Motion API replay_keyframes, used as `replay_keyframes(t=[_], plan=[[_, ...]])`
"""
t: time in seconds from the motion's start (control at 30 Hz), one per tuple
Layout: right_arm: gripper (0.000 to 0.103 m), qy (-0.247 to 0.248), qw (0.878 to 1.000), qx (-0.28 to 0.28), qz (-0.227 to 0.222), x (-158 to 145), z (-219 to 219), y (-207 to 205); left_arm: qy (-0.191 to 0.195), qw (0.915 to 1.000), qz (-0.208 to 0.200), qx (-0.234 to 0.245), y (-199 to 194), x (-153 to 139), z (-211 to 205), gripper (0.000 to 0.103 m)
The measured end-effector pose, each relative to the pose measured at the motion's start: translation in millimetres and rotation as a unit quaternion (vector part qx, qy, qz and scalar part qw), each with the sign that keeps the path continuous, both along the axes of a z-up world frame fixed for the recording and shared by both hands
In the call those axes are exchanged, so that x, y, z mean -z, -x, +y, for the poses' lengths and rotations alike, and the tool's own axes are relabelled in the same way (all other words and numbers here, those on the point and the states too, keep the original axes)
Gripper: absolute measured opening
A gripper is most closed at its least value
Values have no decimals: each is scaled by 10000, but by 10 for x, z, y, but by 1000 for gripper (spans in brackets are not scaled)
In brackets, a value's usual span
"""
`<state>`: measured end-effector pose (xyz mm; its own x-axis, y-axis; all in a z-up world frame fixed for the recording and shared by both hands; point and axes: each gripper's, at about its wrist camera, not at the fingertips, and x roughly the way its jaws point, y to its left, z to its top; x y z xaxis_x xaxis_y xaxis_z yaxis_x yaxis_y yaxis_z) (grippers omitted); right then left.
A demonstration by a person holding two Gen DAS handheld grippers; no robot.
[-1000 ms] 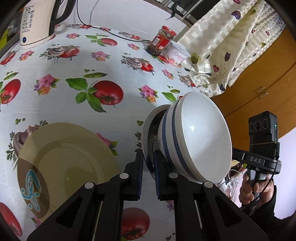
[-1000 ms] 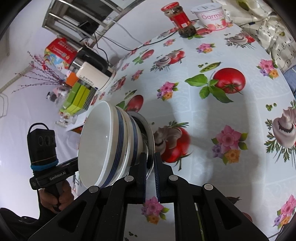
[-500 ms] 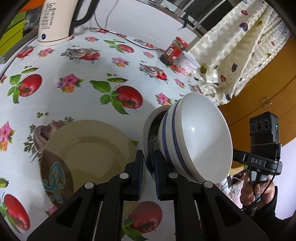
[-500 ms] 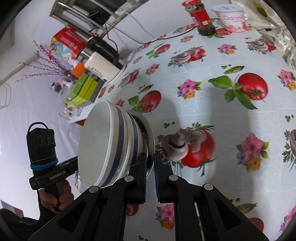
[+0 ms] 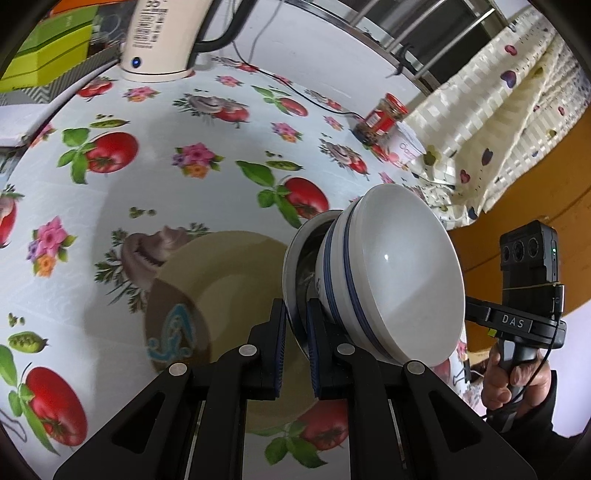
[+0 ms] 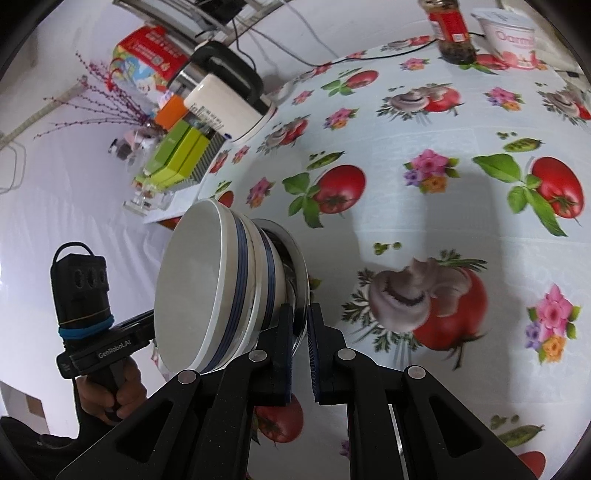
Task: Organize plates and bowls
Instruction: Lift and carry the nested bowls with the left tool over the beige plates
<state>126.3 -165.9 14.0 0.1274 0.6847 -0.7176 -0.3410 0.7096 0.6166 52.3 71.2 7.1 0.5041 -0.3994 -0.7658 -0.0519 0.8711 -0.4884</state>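
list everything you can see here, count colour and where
steel dish: 1, silver, rim clamped from opposite sides by both grippers, held above the table
bowls: 2, white with blue bands, nested in the steel dish
plate: 1, tan with a brown and teal patch, on the table under the stack
tablecloth: 1, white with tomato, mushroom and flower print
kettle: 1, cream and black, far table edge
jar: 1, red lid, dark contents, far side
yoghurt tub: 1, white, beside the jar
boxes: green stack, by the kettle
curtain: cream, heart print
left hand-held gripper: black, shut on the dish rim
right hand-held gripper: black, shut on the dish rim
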Motion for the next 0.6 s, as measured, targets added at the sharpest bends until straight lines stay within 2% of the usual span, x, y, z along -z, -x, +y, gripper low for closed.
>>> replay_keyframes(t=[0.6], plan=[[9, 105, 9990, -417, 102, 89, 506, -39, -53, 9991, 63, -426, 153, 63, 370, 11]])
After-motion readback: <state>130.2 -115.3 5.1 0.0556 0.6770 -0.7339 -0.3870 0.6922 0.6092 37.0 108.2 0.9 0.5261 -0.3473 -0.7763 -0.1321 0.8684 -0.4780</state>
